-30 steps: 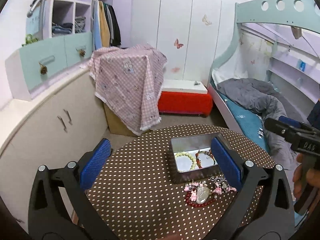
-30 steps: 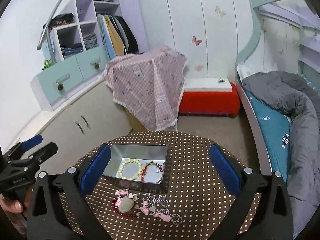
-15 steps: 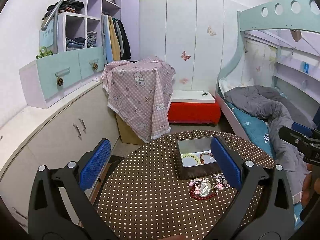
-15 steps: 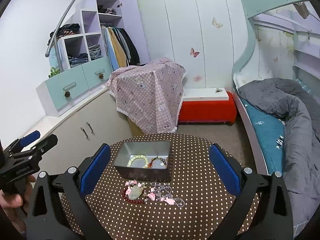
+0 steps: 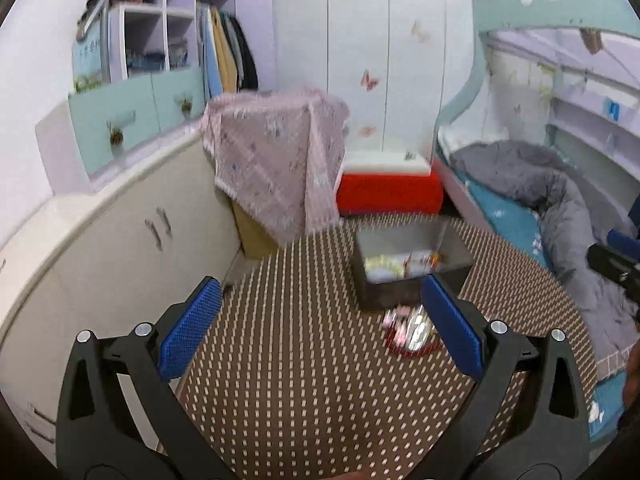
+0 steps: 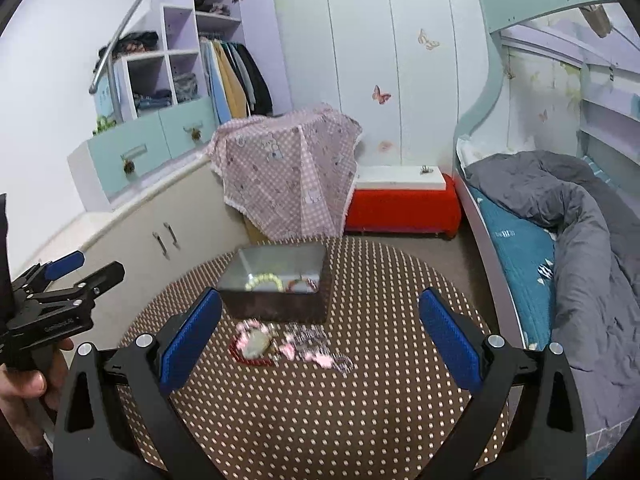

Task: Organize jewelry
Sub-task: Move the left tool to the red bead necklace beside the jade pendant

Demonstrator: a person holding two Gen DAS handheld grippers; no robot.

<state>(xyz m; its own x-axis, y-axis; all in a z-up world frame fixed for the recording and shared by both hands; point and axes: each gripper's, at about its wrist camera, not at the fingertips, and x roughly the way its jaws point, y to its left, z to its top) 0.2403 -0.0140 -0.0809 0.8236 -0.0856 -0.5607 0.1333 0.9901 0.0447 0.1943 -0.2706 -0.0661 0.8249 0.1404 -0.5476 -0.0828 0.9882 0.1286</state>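
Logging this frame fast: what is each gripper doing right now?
Left gripper: open, holding nothing.
Right gripper: open, holding nothing, above the loose jewelry.

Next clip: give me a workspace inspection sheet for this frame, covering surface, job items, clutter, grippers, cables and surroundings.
Surface: round table under a brown polka-dot cloth.
Job's things: open metal tin holding a pale bead bracelet and a reddish one; loose jewelry pile on the cloth just in front of the tin.
Clutter: nothing seen.
Grippers: left hand-held gripper open, empty; right hand-held gripper open, empty; both above the table.
Cables: nothing seen.
Surroundings: bedroom; bunk bed, red bench, pink checked cloth, wardrobe shelves.
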